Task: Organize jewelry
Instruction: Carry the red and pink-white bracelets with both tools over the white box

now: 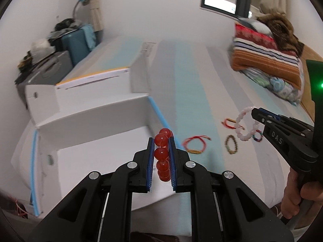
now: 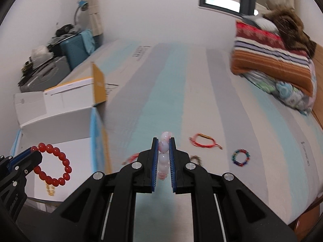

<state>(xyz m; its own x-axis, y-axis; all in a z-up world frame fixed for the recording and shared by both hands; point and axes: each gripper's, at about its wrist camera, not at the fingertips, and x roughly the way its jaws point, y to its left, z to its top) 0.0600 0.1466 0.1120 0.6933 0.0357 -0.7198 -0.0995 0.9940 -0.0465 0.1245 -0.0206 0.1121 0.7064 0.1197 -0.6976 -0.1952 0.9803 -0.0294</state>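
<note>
My left gripper (image 1: 161, 141) is shut on a red bead bracelet (image 1: 161, 153) and holds it over the open white box (image 1: 97, 161); the bracelet also shows in the right wrist view (image 2: 54, 167), hanging above the box (image 2: 70, 155). My right gripper (image 2: 163, 141) is shut on a pale pink bead bracelet (image 2: 164, 153), held above the bed; it also shows in the left wrist view (image 1: 245, 124). A yellow bead bracelet (image 2: 50, 189) lies inside the box. On the striped bed sheet lie a red cord bracelet (image 1: 194, 145), a dark bead bracelet (image 1: 231, 144) and a multicolour bracelet (image 2: 240, 157).
A second red cord bracelet (image 2: 203, 141) lies on the sheet. Folded blankets (image 1: 266, 56) are stacked at the bed's far right. A long cardboard box (image 1: 105, 66) lies behind the white box. Suitcases and clutter (image 1: 60, 46) stand by the far wall.
</note>
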